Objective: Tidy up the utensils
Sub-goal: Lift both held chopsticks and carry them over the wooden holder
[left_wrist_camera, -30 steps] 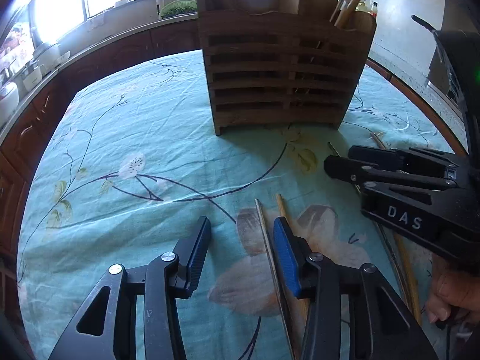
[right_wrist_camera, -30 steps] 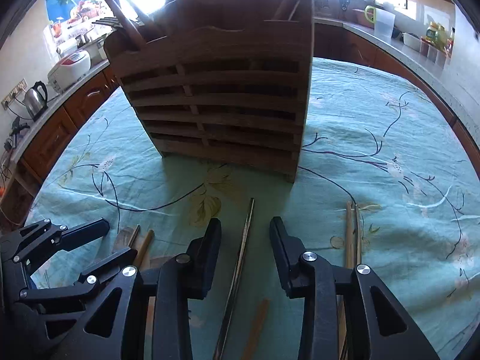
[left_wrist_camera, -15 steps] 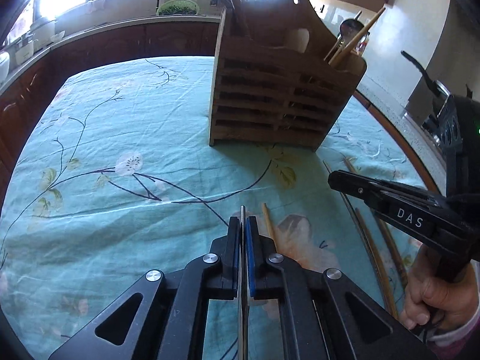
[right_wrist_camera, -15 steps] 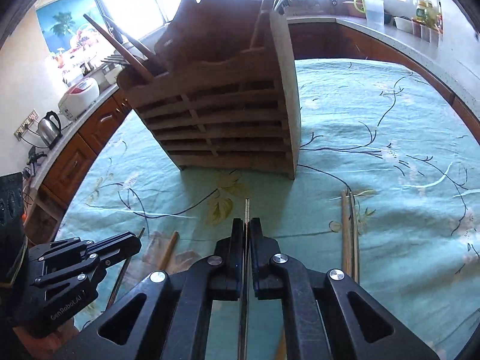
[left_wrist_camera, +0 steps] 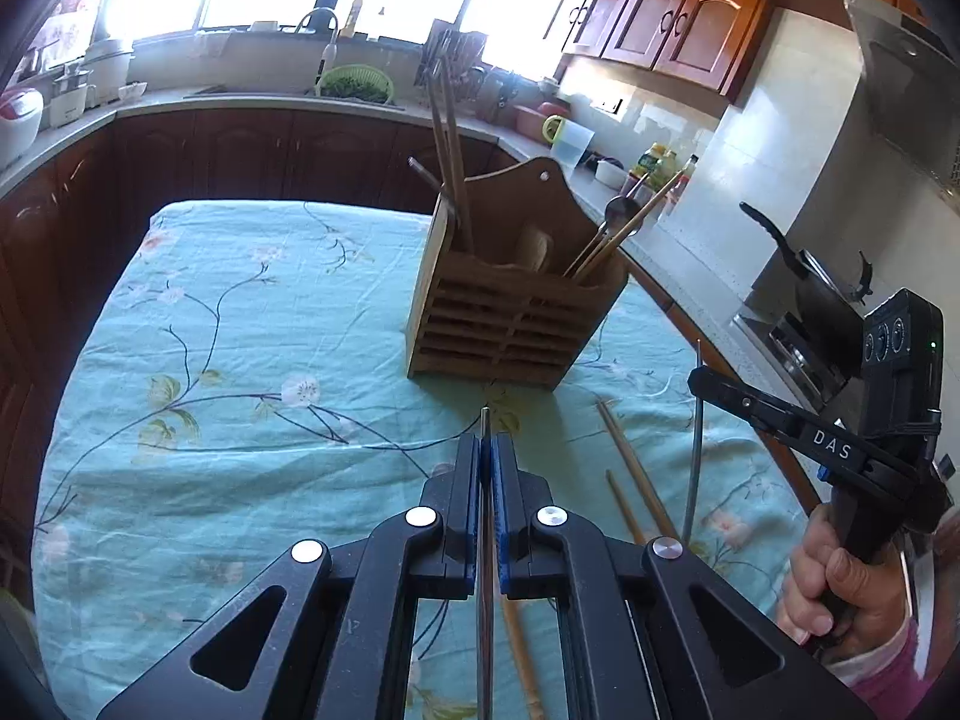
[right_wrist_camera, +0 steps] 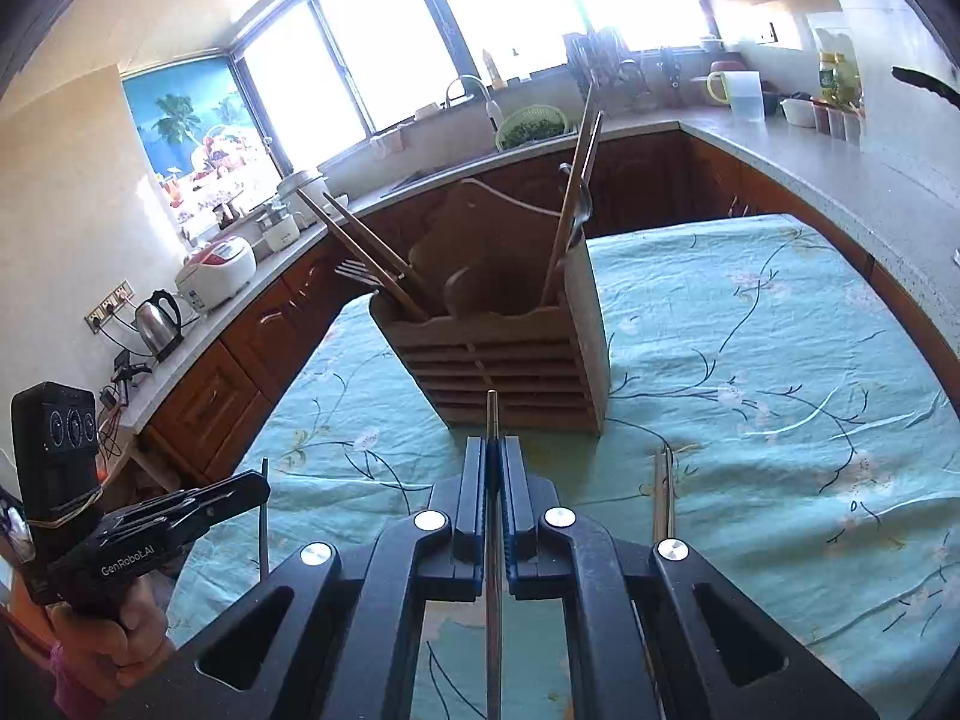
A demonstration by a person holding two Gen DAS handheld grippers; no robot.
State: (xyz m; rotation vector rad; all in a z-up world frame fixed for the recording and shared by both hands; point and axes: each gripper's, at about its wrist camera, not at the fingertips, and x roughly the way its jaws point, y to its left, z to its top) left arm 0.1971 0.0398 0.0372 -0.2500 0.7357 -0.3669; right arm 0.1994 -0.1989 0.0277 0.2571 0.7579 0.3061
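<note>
A slatted wooden utensil holder [left_wrist_camera: 510, 324] stands on the floral tablecloth, with chopsticks and spoons upright in it; it also shows in the right wrist view [right_wrist_camera: 504, 354]. My left gripper [left_wrist_camera: 486, 450] is shut on a metal chopstick [left_wrist_camera: 485, 420], lifted above the cloth in front of the holder. My right gripper [right_wrist_camera: 492, 450] is shut on another metal chopstick [right_wrist_camera: 492, 414], also lifted. In the left wrist view the right gripper [left_wrist_camera: 699, 375] holds its chopstick [left_wrist_camera: 695, 450] upright at the right. In the right wrist view the left gripper [right_wrist_camera: 264, 480] is at the lower left.
Wooden chopsticks [left_wrist_camera: 630, 468] lie on the tablecloth [left_wrist_camera: 240, 360] right of my left gripper. Another pair [right_wrist_camera: 663, 492] lies right of my right gripper. Dark wooden cabinets and a counter [right_wrist_camera: 810, 156] with a jug, bottles, kettle and rice cooker surround the table.
Both grippers closed on metal chopsticks that lay on the cloth, then lifted them up and drew back from the holder.
</note>
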